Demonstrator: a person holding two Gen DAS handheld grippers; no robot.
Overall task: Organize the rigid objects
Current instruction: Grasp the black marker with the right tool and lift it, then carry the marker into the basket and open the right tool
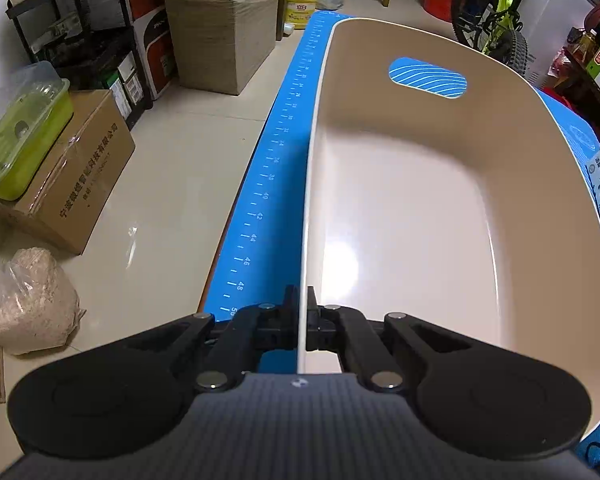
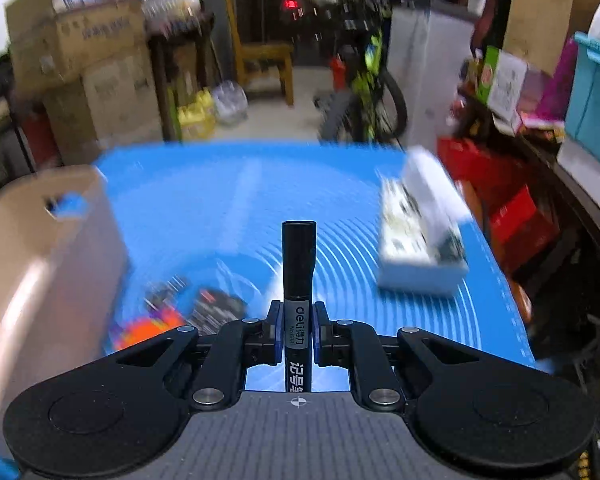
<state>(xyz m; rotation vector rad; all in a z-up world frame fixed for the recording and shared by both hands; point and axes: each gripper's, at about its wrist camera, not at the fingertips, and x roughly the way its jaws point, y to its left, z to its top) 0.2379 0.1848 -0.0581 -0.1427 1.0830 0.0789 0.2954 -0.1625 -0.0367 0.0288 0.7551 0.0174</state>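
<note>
Marker [image 2: 298, 276], black, cylindrical, labelled: clamped in right gripper [image 2: 298, 330] above blue ribbed mat [image 2: 228, 200]. Beige smooth plastic bin [image 1: 420, 200] left of marker; left gripper [image 1: 300, 312] clenched on bin's thin rim. White box [image 2: 420, 232] right, blurred.

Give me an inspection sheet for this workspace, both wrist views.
Surface: blue mat with ruler marks along its edge, on a table.
Job's things: beige bin, empty; black Deli marker; white box lying on the mat.
Clutter: blurred orange and dark items on the mat by the bin; cannot tell what they are.
Grippers: left gripper shut on the bin's rim; right gripper shut on the marker, which points forward.
Cables: nothing seen.
Surroundings: cardboard boxes, green bicycle, wooden chair, yellow jug.
</note>
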